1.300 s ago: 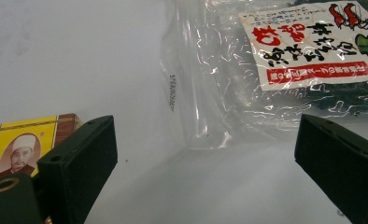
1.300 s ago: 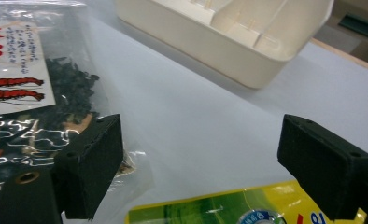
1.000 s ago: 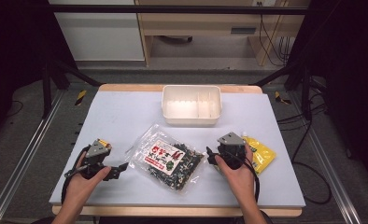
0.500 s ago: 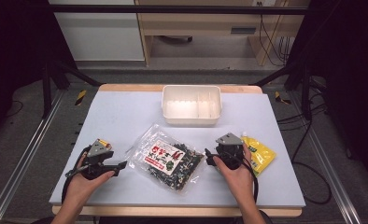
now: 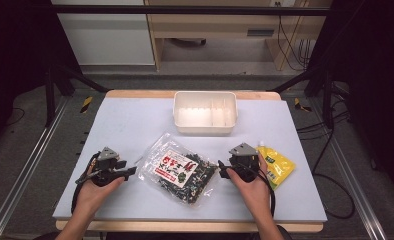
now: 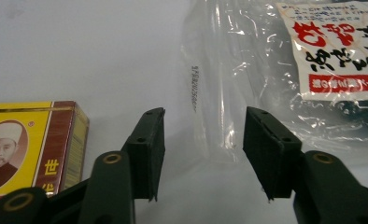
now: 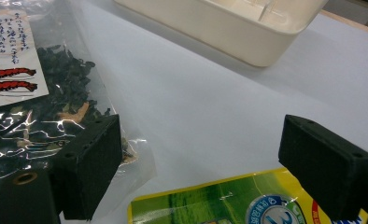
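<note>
Closing in from both sides, left gripper (image 5: 131,171) and right gripper (image 5: 221,169) are nearing the snack bag (image 5: 179,169), both jaws wide, nothing gripped yet.

My left gripper (image 5: 131,172) has bare table ahead up to the clear edge of the snack bag (image 5: 181,170), which lies just beyond its parted jaws; a yellow box (image 6: 30,142) sits close on one side. My right gripper (image 5: 221,171) stands between that bag and the yellow pouch (image 5: 277,165). Open tabletop runs beyond it to the white bin (image 5: 205,112).
</note>
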`<state>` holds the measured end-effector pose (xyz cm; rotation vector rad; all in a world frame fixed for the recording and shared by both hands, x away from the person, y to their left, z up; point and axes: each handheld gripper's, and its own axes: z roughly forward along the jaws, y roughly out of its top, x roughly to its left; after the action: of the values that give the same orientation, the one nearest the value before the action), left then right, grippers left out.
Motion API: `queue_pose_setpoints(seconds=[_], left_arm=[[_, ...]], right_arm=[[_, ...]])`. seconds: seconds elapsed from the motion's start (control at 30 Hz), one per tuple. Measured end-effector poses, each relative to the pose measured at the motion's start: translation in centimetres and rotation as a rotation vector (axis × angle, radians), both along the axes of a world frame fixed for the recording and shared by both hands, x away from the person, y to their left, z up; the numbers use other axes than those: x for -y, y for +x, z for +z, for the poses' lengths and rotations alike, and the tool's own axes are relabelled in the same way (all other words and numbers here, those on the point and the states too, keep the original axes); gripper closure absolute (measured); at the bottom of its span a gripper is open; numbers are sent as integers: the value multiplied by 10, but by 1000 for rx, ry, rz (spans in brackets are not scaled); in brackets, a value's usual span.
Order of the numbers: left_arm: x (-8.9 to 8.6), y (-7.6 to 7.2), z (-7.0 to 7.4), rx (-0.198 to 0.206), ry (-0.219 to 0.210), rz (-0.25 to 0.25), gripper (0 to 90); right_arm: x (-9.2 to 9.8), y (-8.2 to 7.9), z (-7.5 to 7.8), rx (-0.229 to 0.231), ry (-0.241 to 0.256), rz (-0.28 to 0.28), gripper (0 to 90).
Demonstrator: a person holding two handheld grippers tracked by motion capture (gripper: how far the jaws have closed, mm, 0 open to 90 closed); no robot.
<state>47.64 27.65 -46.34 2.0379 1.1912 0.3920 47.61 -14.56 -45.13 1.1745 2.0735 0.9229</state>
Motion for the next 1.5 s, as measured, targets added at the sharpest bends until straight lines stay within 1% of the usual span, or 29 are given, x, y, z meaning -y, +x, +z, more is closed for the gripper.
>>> queue_pose_setpoints(seconds=[0.03, 0.13, 0.2, 0.23, 0.27, 0.37, 0.53, 0.6, 0.67, 0.8, 0.83, 0.9, 0.97, 1.0, 1.03, 1.07, 1.13, 1.27, 1.3, 1.33, 1.37, 1.4, 1.43, 1.47, 1.5], left_arm=[[0, 2, -1, -9, -8, 4, 528], [-1, 4, -4, -30, -12, 11, 586], [-3, 3, -4, -47, -36, 7, 613], [-3, 3, -4, -47, -36, 7, 625], [-2, 3, -5, -60, -36, 0, 635], [0, 2, -6, -70, -33, -7, 648], [3, 1, -6, -70, -26, -15, 692], [3, 1, -7, -76, -21, -16, 735], [4, 1, -8, -74, -8, -17, 751], [5, 1, -8, -65, 21, -15, 845], [5, 2, -8, -65, 25, -14, 885], [5, 2, -8, -63, 28, -23, 892], [4, 2, -6, -58, 34, -29, 896], [3, 1, -5, -48, 27, -25, 896], [0, -1, 0, -27, 7, -19, 897], [0, -1, 0, -27, 7, -19, 897], [-2, -4, 4, -11, -15, -18, 898], [-3, -8, 11, 17, 8, -45, 899], [-3, -9, 13, 30, 8, -47, 899], [-4, -10, 16, 41, 13, -51, 899], [-4, -10, 19, 48, 19, -53, 899], [-5, -10, 24, 68, 39, -63, 899], [-5, -10, 24, 68, 39, -63, 899], [-7, -9, 30, 83, 34, -64, 899], [-7, -9, 30, 83, 34, -64, 899]], right_arm=[[0, 0, 0, -2, -3, 0, 141], [0, 0, 0, -1, -1, 2, 141], [0, 0, 0, -1, 0, 2, 141], [0, 0, 0, -1, 0, 2, 141], [0, 0, 0, -2, 1, 2, 141], [0, 0, 0, -1, -5, 4, 140], [0, 0, 0, -3, -5, 2, 140], [0, 0, 0, -3, -4, 2, 140], [0, 0, 0, -3, -4, 2, 140], [-1, 0, 0, -1, -2, 1, 140], [-1, 0, 0, 0, -4, 1, 140], [-1, 0, 0, 4, -5, 4, 140], [-2, 0, 0, 6, -7, 4, 140], [-2, 0, 0, 7, -6, 4, 140], [-2, 0, 1, 11, -9, 5, 140], [-2, 0, 1, 11, -9, 5, 140], [-3, -1, 1, 13, -14, 5, 140], [-5, -3, 3, 26, -11, 11, 140], [-6, -3, 4, 29, -12, 15, 140], [-7, -4, 5, 27, -4, 15, 140], [-10, -4, 7, 34, 0, 28, 140], [-11, -5, 9, 33, 4, 35, 140], [-13, -5, 12, 35, 12, 46, 140], [-16, -5, 15, 40, 12, 55, 140], [-16, -5, 15, 40, 12, 55, 140]])
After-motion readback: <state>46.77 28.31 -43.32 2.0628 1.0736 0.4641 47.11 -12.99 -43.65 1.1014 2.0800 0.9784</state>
